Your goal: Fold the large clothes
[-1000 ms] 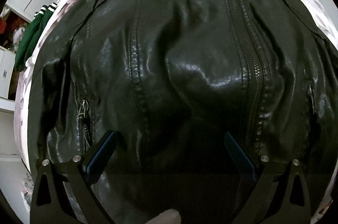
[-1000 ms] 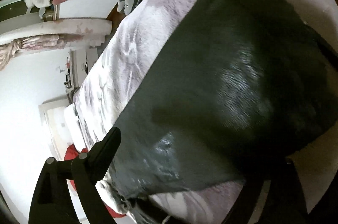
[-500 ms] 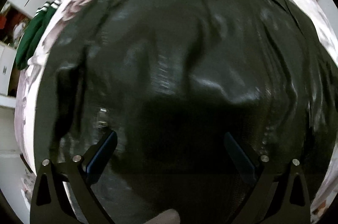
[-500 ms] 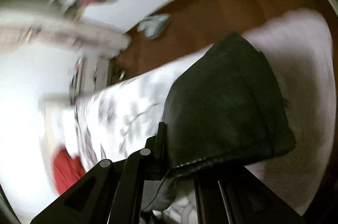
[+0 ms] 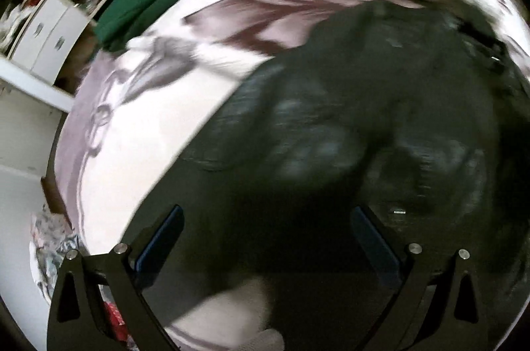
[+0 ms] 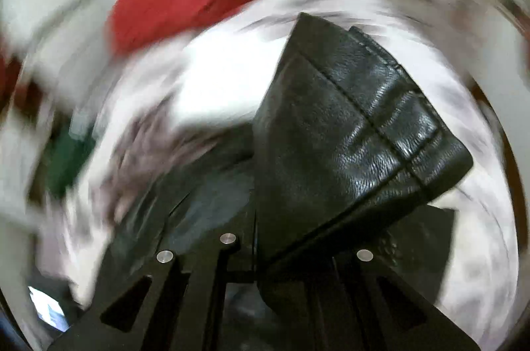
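Clearly the right hand-held gripper [image 6: 261, 238] is clamped on a stitched edge of the black leather jacket [image 6: 357, 132], lifted above the bed [image 5: 139, 132]. The left hand-held gripper [image 5: 265, 238] hovers wide over the jacket's body near the bed's left edge. Carry the edge across level, keeping tension. Blur hides which part is held.

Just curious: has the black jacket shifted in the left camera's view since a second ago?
Yes. The jacket now sits rightward, uncovering the flowered bedspread on its left.
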The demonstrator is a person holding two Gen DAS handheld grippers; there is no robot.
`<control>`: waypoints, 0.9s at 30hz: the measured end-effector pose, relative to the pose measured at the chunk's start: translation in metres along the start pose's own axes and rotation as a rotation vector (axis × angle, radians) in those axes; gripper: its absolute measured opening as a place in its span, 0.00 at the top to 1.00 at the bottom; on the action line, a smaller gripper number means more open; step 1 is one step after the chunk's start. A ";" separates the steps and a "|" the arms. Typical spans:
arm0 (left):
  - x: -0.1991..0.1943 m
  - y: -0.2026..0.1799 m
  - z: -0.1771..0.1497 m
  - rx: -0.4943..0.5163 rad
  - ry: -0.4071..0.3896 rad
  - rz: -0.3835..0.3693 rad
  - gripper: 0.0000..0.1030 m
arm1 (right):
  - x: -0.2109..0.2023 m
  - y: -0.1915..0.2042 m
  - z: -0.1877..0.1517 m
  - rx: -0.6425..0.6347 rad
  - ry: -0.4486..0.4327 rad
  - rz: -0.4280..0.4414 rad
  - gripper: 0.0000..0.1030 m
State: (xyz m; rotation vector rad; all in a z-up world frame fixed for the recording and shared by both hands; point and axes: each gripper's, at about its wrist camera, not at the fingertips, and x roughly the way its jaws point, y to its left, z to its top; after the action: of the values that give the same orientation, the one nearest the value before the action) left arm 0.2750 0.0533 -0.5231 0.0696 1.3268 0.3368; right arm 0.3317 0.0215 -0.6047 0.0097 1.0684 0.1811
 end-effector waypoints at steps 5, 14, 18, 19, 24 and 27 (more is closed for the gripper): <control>0.016 0.032 -0.011 -0.048 0.040 -0.011 0.00 | 0.098 0.095 -0.051 -0.188 0.274 0.032 0.90; 0.013 0.061 -0.022 -0.095 0.058 -0.061 0.00 | -0.014 -0.035 -0.098 0.309 0.231 0.087 0.43; 0.010 0.072 -0.030 -0.138 0.066 -0.054 0.00 | -0.032 -0.102 -0.150 0.323 0.372 -0.229 0.43; 0.010 0.073 -0.032 -0.144 0.070 -0.047 0.00 | -0.029 -0.117 -0.163 0.336 0.407 -0.254 0.43; 0.016 0.080 -0.051 -0.162 0.124 -0.016 0.00 | -0.016 -0.170 -0.190 0.409 0.370 -0.313 0.59; 0.015 0.083 -0.065 -0.167 0.133 0.024 0.00 | -0.018 -0.212 -0.213 0.621 0.363 -0.310 0.71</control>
State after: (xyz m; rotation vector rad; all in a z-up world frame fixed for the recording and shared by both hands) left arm 0.1991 0.1277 -0.5333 -0.0781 1.4252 0.4780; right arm 0.1678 -0.2067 -0.7119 0.3803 1.4364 -0.4494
